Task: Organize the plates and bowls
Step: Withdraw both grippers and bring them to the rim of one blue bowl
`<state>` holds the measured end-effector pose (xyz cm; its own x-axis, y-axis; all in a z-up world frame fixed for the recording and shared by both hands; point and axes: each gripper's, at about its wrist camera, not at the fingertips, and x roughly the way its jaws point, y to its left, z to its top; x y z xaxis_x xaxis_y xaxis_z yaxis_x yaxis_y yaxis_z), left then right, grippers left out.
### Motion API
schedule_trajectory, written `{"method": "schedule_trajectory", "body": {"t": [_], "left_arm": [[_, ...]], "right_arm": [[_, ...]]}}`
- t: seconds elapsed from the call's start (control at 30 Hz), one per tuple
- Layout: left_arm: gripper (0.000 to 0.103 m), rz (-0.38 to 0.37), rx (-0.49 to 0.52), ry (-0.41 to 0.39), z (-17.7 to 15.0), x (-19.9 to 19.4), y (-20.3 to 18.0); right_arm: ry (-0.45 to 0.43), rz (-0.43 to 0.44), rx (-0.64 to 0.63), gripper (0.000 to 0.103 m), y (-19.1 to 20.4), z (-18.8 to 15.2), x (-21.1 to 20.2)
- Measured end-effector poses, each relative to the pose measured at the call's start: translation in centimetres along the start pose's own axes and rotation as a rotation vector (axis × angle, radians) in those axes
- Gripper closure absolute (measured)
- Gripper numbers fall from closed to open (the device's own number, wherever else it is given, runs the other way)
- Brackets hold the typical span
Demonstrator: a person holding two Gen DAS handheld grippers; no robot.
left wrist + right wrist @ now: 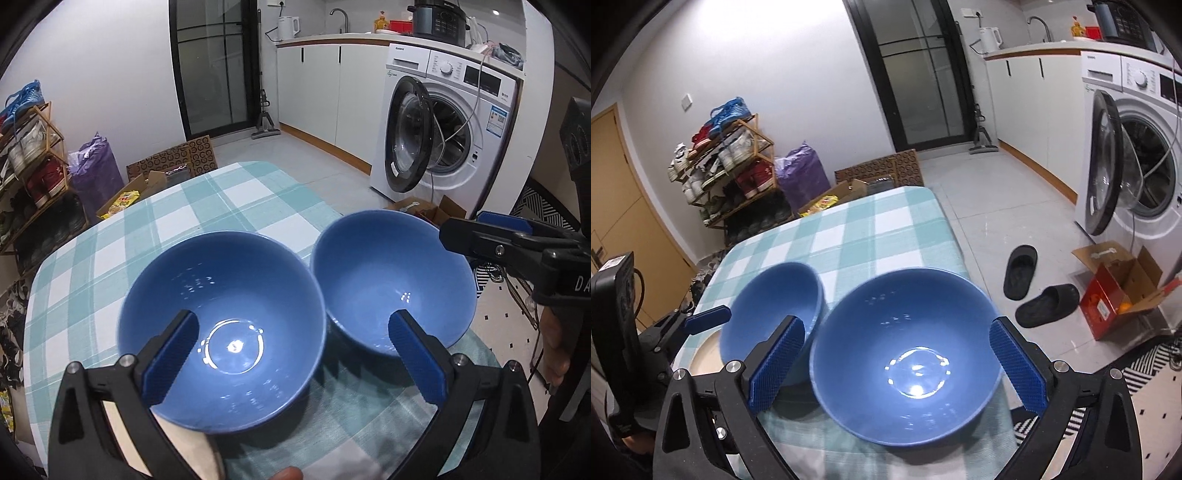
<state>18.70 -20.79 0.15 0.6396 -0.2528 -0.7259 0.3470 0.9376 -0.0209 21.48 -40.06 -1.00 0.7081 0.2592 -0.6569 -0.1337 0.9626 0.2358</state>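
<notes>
Both grippers' fingers spread wide, holding nothing: left gripper (291,354) over left glossy blue ceramic bowl (221,332), right gripper (897,365) over right blue bowl (905,354). Likely next: nest them, so pinch one rim and lift clear of the checked tabletop (155,221).

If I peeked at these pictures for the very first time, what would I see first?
Two big blue bowls, side by side on the checked tablecloth: the left bowl sits partly on a cream plate, the right bowl directly on the cloth. An open gripper hovers over each, the left gripper and right gripper. Behind them, a washing machine stands with its door open.

Cream plate (701,354) mostly hidden under left bowl (772,317)
</notes>
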Motion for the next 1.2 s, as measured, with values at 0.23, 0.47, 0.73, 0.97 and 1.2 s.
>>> {"method": "schedule_trajectory", "body": {"t": [0.23, 0.47, 0.73, 0.97, 1.2], "left_arm": [[0.000, 0.004, -0.016, 0.007, 0.3, 1.1, -0.7], [0.000, 0.011, -0.011, 0.013, 0.5, 1.7, -1.3], [0.001, -0.013, -0.018, 0.012, 0.6, 2.1, -1.6], [0.002, -0.029, 0.006, -0.015, 0.6, 1.8, -2.5], [0.002, -0.040, 0.037, -0.018, 0.7, 2.1, -3.6]], "right_arm": [[0.014, -0.074, -0.007, 0.001, -2.0, -0.3, 0.2], [0.083, -0.156, -0.004, 0.001, -4.3, -0.9, 2.1], [0.135, -0.191, 0.015, 0.001, -6.3, -1.7, 3.4], [0.177, -0.259, -0.008, 0.001, -7.2, -2.4, 4.4], [0.204, -0.306, 0.001, 0.001, -8.4, -2.7, 4.6]]}}
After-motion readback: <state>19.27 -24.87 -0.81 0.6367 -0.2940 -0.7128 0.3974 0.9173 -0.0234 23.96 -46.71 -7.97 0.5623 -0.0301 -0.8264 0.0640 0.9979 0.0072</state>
